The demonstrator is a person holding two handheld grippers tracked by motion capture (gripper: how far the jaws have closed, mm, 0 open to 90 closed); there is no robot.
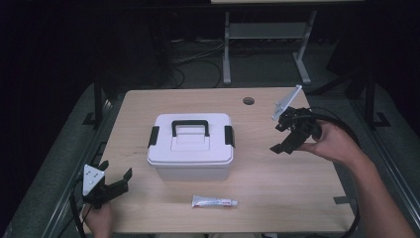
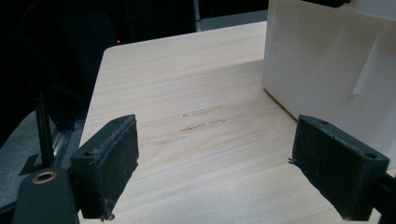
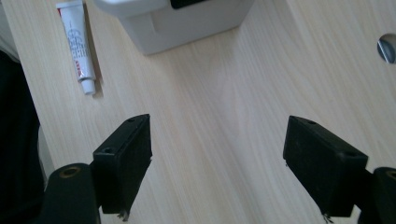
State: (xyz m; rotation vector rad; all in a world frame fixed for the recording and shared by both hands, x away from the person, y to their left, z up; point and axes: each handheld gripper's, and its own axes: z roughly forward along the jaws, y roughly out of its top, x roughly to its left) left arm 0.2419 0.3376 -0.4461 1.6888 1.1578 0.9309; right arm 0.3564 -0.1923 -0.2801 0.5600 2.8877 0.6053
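A white lidded box (image 1: 190, 145) with a black handle and black side latches stands in the middle of the table; its wall (image 2: 327, 65) and a corner (image 3: 182, 23) show in the gripper views. A white tube (image 1: 214, 202) with red print lies in front of it, also seen as the tube (image 3: 77, 42). My left gripper (image 1: 115, 179) hovers at the near left corner, open and empty (image 2: 215, 172), pointing toward the box. My right gripper (image 1: 286, 138) is held above the table right of the box, open and empty (image 3: 217, 163).
The light wood table (image 1: 277, 188) has a round cable hole (image 1: 248, 101) at the back right, also visible as the hole (image 3: 387, 46). Behind the table stands a metal desk frame (image 1: 267, 44) on a dark floor. Table edges drop off left and right.
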